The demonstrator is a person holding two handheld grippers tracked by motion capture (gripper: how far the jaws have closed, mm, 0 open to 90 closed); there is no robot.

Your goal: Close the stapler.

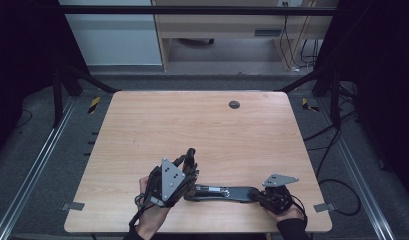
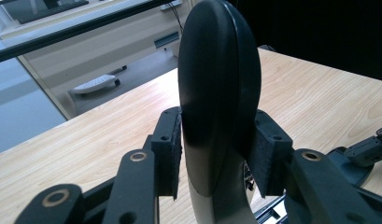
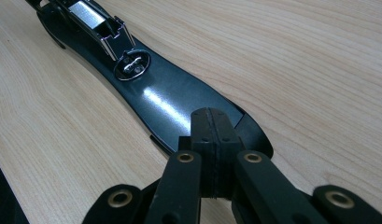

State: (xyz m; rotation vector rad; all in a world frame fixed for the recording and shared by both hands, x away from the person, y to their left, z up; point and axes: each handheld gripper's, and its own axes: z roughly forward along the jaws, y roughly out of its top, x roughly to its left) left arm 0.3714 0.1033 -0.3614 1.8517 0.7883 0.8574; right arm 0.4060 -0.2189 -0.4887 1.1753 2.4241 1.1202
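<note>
A black stapler lies opened out near the table's front edge. Its base (image 1: 219,192) lies flat, with the metal staple channel (image 3: 93,18) facing up. Its rounded upper arm (image 1: 190,157) stands raised at the left end. My left gripper (image 1: 189,167) is shut on that arm; in the left gripper view both pads (image 2: 172,149) press on its sides (image 2: 219,84). My right gripper (image 1: 256,194) is shut with nothing between the jaws. Its tips (image 3: 211,126) rest on the right end of the glossy base (image 3: 165,100).
The wooden table (image 1: 192,120) has a round cable hole (image 1: 234,104) near its far edge. Cables (image 1: 332,145) trail across the floor on the right. Metal rails (image 1: 37,155) run along both sides, and a desk (image 1: 217,30) stands beyond the table.
</note>
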